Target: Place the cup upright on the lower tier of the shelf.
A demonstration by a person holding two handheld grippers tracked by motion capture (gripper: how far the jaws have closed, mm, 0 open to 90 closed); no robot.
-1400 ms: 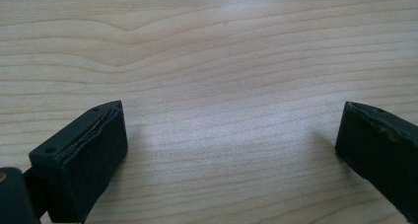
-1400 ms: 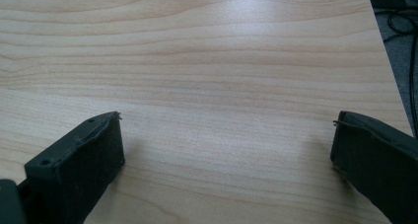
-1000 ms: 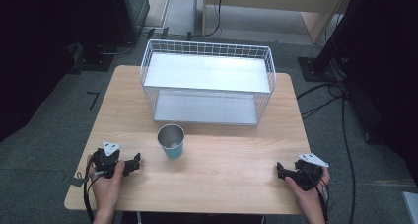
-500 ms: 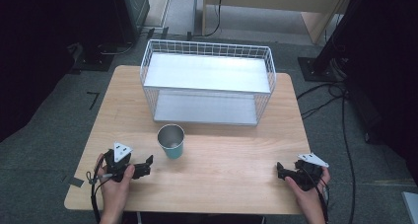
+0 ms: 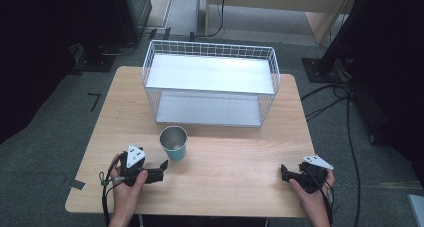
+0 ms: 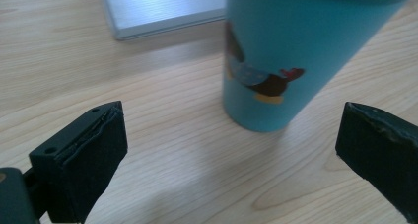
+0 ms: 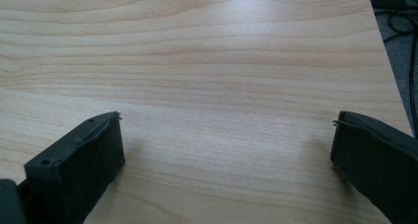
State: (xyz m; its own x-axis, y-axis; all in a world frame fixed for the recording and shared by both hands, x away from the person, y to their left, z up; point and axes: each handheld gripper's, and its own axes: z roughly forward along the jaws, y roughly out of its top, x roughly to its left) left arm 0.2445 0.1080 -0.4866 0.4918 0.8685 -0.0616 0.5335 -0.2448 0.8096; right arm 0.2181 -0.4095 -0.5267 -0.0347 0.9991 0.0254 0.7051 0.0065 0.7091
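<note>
We are at the reach: our left gripper [image 5: 161, 170], jaws wide apart, faces the teal cup [image 5: 173, 143] standing on the counter [image 5: 235, 152] before the wire rack [image 5: 210, 82]. Next, we judge, close around it.

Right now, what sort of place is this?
Probably a lab or recording studio: a bare light wooden table on grey carpet, black cables trailing across the floor, black stands and dark curtains around it.
</note>
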